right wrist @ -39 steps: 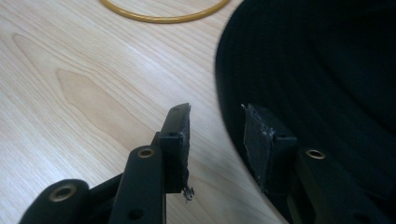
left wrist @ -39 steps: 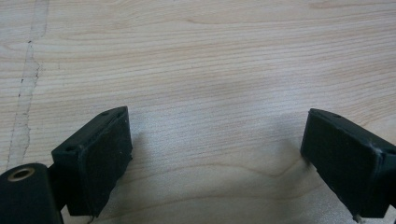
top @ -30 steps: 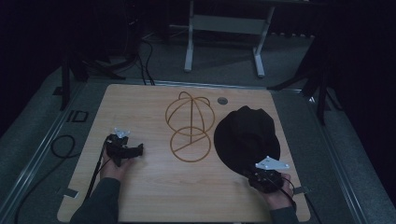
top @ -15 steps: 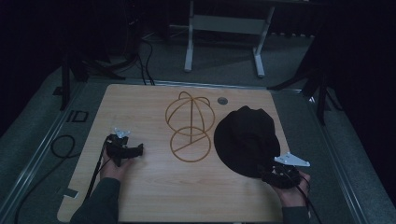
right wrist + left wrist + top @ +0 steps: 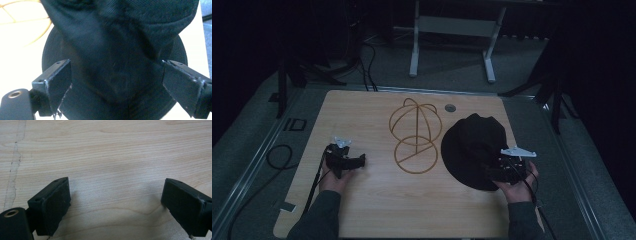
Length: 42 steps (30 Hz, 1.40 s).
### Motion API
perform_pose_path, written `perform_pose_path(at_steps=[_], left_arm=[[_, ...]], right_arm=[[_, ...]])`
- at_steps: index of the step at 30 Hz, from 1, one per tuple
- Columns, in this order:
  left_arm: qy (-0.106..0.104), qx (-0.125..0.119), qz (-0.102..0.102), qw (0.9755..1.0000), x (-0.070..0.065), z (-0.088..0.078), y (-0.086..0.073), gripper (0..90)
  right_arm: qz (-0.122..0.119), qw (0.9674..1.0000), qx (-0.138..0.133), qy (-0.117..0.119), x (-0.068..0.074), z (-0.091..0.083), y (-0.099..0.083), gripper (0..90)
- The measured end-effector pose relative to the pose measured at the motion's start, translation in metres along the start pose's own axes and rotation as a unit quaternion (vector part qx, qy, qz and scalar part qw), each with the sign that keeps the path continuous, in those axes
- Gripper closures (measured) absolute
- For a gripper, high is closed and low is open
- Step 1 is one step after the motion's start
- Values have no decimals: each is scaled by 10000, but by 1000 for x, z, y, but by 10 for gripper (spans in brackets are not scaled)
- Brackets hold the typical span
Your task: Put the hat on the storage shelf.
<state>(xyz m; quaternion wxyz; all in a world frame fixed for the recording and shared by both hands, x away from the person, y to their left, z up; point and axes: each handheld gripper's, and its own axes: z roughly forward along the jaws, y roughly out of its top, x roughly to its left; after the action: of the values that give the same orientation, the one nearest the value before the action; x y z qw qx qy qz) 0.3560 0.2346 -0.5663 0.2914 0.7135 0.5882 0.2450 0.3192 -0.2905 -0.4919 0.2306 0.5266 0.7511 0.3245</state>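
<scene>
A black brimmed hat (image 5: 472, 145) lies on the right half of the wooden table (image 5: 377, 210). My right gripper (image 5: 493, 173) sits at the hat's near right brim and points across it. In the right gripper view the right gripper (image 5: 116, 62) has just been opening its jaws. They stand wide apart, the hat (image 5: 117, 32) lies ahead of and under them, and neither pad presses on it. A gold wire hat stand (image 5: 414, 135) rests left of the hat. My left gripper (image 5: 359, 161) lies on the table at the left, open over bare wood (image 5: 115, 157).
A round grommet (image 5: 450, 107) is set in the table's back edge. Cables (image 5: 277, 155) run over the grey floor to the left. A metal frame's legs (image 5: 452, 45) stand beyond the table.
The right hand swung out to the right of the hat's brim, then came back against it, farther from the person. The left hand and the hat stayed put.
</scene>
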Motion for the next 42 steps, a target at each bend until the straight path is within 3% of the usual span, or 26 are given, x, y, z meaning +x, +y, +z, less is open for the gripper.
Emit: perform_pose_path(at_steps=[8,24,30,42], left_arm=[[1,3,3,10000,0,0,0,90],[0,-1,-2,10000,0,0,0,90],[1,-2,-1,10000,0,0,0,90],[-1,8,0,10000,0,0,0,90]], right_arm=[[-8,9993,373,83,-3,17,5,115],[-112,9956,900,245,-10,25,16,672],[-365,9928,1117,213,-10,26,24,819],[-671,9928,992,106,-12,19,36,856]])
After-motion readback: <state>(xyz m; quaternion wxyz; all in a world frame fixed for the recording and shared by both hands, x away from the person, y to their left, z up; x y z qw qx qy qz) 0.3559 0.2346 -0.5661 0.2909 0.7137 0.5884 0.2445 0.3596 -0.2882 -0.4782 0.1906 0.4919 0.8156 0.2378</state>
